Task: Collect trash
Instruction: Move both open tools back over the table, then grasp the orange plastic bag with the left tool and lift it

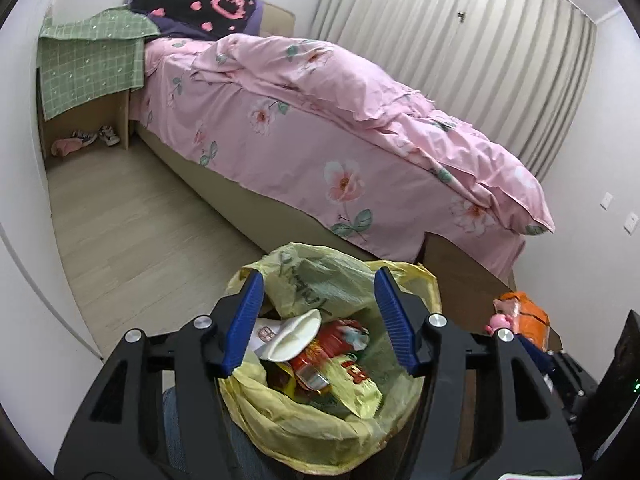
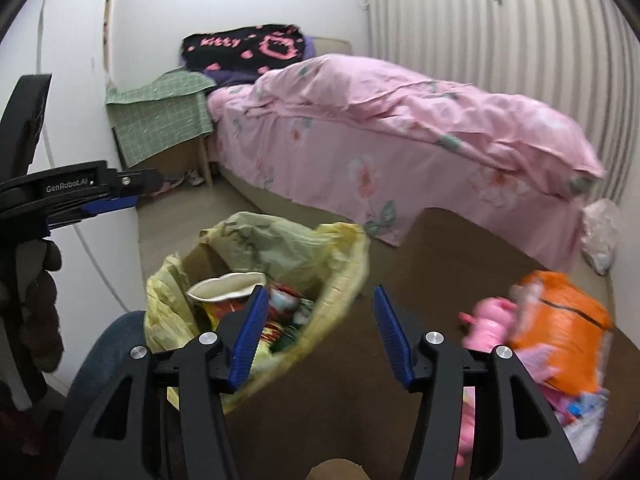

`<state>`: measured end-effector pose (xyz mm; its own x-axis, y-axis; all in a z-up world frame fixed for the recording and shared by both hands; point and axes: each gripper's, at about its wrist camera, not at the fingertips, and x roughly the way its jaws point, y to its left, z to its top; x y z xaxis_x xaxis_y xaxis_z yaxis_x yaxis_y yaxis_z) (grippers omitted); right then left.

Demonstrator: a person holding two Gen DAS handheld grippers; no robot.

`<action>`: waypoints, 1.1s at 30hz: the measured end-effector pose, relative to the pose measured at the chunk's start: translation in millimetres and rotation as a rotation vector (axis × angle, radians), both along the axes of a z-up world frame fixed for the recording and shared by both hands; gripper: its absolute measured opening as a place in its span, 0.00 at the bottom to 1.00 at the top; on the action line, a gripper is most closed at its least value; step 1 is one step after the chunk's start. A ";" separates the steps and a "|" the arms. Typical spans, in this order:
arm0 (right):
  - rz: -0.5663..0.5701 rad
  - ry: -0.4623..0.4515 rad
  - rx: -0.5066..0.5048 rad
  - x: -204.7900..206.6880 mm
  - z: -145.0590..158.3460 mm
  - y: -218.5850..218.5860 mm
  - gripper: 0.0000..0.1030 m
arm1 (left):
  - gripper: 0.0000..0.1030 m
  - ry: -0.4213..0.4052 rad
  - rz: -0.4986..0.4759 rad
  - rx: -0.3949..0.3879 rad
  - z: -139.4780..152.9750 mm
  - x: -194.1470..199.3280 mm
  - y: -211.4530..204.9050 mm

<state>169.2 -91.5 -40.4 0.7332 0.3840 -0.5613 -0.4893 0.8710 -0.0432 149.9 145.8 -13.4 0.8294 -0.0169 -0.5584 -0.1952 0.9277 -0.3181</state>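
Note:
A yellow plastic trash bag [image 1: 280, 408] stands open on a brown table [image 1: 468, 280], holding a white paper cup [image 1: 296, 336] and red and yellow snack wrappers [image 1: 344, 372]. My left gripper [image 1: 318, 320] is open and empty, hovering right over the bag's mouth. In the right wrist view the same bag [image 2: 340, 264] sits at lower left. My right gripper [image 2: 318, 336] is open and empty above the table [image 2: 440, 264], just right of the bag. The left gripper's side [image 2: 100, 196] shows at far left.
An orange packet [image 2: 560, 328] and a pink toy [image 2: 488, 328] lie on the table's right side; they also show in the left wrist view [image 1: 528, 316]. A bed with a pink floral quilt [image 1: 320, 120] stands behind. A green-covered nightstand [image 1: 88, 68] is at back left.

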 end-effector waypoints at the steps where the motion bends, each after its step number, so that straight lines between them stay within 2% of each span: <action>1: -0.033 -0.018 -0.005 -7.1 3.4 -13.7 0.50 | 0.54 -0.007 -0.013 0.007 1.2 -2.5 -4.6; 5: -0.134 -0.042 0.029 -25.2 9.5 -62.7 0.51 | 0.57 -0.055 -0.107 0.038 6.9 -9.2 -38.1; 7: -0.191 -0.043 0.057 -31.1 9.4 -91.8 0.57 | 0.57 -0.067 -0.159 0.041 7.7 -8.7 -56.7; 9: -0.233 -0.031 0.070 -32.4 7.4 -113.9 0.57 | 0.58 -0.072 -0.224 0.047 6.8 -5.1 -78.8; 13: -0.324 0.012 0.100 -34.5 -1.5 -165.9 0.57 | 0.58 -0.073 -0.402 0.079 4.1 2.7 -132.9; 15: -0.351 0.016 0.116 -39.3 -5.7 -186.7 0.57 | 0.59 -0.088 -0.521 0.089 5.5 10.9 -163.9; 18: -0.424 0.045 0.078 -47.2 -16.8 -211.2 0.57 | 0.66 -0.112 -0.704 0.093 6.0 35.9 -207.4; 19: -0.430 0.044 0.068 -50.5 -19.8 -214.7 0.57 | 0.67 -0.110 -0.735 0.113 6.2 45.4 -219.9; 21: -0.443 0.038 0.039 -59.0 -25.0 -219.4 0.57 | 0.67 -0.066 -0.805 0.194 1.4 79.4 -256.3; 23: -0.448 0.036 0.032 -69.1 -29.2 -225.1 0.57 | 0.67 -0.019 -0.848 0.239 -4.4 109.2 -279.8; 25: -0.449 0.033 0.031 -76.2 -33.6 -228.7 0.57 | 0.67 0.037 -0.852 0.260 -13.9 147.1 -301.3; 28: -0.445 0.038 0.054 -83.4 -39.9 -233.6 0.57 | 0.67 0.150 -0.815 0.231 -33.7 193.1 -311.9; 31: -0.452 0.035 0.065 -85.2 -39.9 -235.8 0.57 | 0.67 0.289 -0.787 0.128 -59.9 232.5 -316.0; 32: -0.454 0.032 0.064 -84.5 -38.2 -235.4 0.57 | 0.67 0.317 -0.787 0.116 -65.4 237.1 -316.3; 33: -0.456 0.028 0.062 -83.5 -36.5 -235.5 0.57 | 0.62 0.352 -0.787 0.107 -71.7 241.2 -316.8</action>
